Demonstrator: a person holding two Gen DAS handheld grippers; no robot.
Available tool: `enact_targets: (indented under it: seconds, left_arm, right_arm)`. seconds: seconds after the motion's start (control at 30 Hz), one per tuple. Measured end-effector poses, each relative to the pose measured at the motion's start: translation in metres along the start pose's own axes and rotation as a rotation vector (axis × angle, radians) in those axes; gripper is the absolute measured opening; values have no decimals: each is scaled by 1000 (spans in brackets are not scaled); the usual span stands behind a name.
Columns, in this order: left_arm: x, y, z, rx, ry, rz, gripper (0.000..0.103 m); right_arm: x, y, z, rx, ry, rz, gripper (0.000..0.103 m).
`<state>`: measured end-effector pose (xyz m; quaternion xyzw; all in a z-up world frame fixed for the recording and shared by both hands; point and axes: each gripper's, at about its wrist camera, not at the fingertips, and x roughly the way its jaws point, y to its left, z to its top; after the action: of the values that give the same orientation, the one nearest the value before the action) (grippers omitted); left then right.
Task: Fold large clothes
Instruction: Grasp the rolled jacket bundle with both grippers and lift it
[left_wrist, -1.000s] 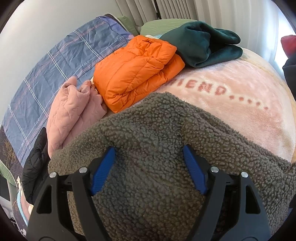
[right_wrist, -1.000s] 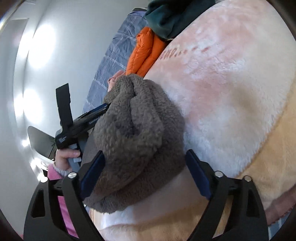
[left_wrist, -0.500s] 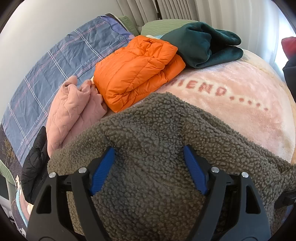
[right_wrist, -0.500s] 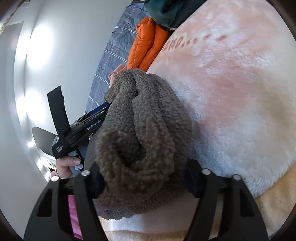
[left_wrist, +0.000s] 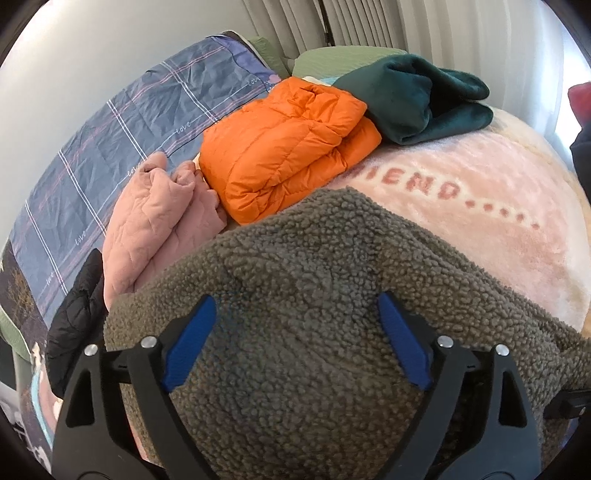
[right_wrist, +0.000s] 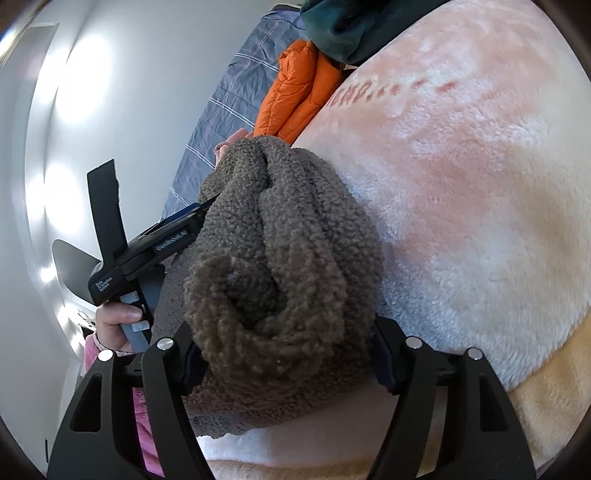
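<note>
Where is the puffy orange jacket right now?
In the left wrist view the orange jacket lies folded at the far side of the bed, between the pink quilted garment to its left and the dark green fleece to its right.

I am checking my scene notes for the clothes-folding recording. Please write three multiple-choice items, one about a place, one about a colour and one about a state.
1. Where does the dark green garment lie?
A. Under the grey-brown fleece
B. Beside the orange jacket, at the far end of the pink blanket
C. On the floor

2. What colour is the quilted garment to the left of the orange jacket?
A. Pale pink
B. Yellow
C. White

3. In what state is the orange jacket?
A. Spread out flat
B. Hanging on a hanger
C. Folded into a thick bundle

Answers:
1 B: in the left wrist view it touches the far right side of the orange jacket.
2 A: its stitched surface is plainly pale pink.
3 C: its layers lie stacked, with a fold edge along the near side.
</note>
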<state>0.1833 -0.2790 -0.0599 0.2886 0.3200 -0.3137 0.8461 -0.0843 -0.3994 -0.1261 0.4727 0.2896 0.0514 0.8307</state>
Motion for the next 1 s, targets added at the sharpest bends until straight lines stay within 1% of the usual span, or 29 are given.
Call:
enact_targets:
  seconds: [0.07, 0.13, 0.17, 0.23, 0.3, 0.33, 0.37, 0.4, 0.47, 0.5, 0.57, 0.63, 0.77, 0.87, 0.93, 1.0]
  left_arm:
    - [-6, 11, -1, -38, -14, -51, 93]
    - [-17, 39, -3, -149, -48, -140, 96]
    - [-22, 58, -8, -222, -72, -163, 96]
    - [-26, 97, -21, -345, -103, -160, 97]
    - [-22, 135, -42, -431, -94, -176, 97]
    - [-19, 152, -53, -479, -88, -197, 97]
    - [-14, 172, -69, -551, -77, -229, 97]
    - [-10, 184, -80, -599, -70, -248, 97]
    - [8, 212, -108, -739, -33, -296, 97]
    - [18, 221, -119, -787, -10, -313, 97]
    - [34, 228, -130, -827, 15, -363, 99]
    - [47, 227, -136, -855, 11, -430, 101]
    - [68, 215, -131, -856, 2, -502, 101]
    - [87, 210, -127, -866, 11, -576, 101]
    - [96, 205, -124, -866, 9, -605, 101]
    - [97, 203, -123, -845, -22, -595, 101]
  right_arm:
    - [0, 1, -1, -5, 2, -1, 72]
    - [0, 2, -1, -11, 0, -6, 72]
    - [-1, 1, -1, -11, -1, -7, 73]
    - [0, -1, 0, -7, 1, -2, 73]
    - [1, 0, 0, -8, 1, -3, 74]
    - [1, 0, 0, -10, 1, -4, 75]
    - [1, 0, 0, -12, 0, -6, 76]
    - [2, 1, 0, -12, -1, -7, 76]
    - [2, 1, 0, -11, -1, -10, 77]
    - [3, 1, 0, -11, 0, -12, 77]
    - [3, 1, 1, -12, 2, -16, 79]
    - [4, 2, 0, -10, 1, -21, 80]
    - [6, 1, 1, -2, 5, -25, 82]
    - [8, 1, 3, 2, 9, -28, 84]
    - [9, 1, 4, 4, 11, -29, 85]
    - [11, 2, 5, 2, 14, -33, 85]
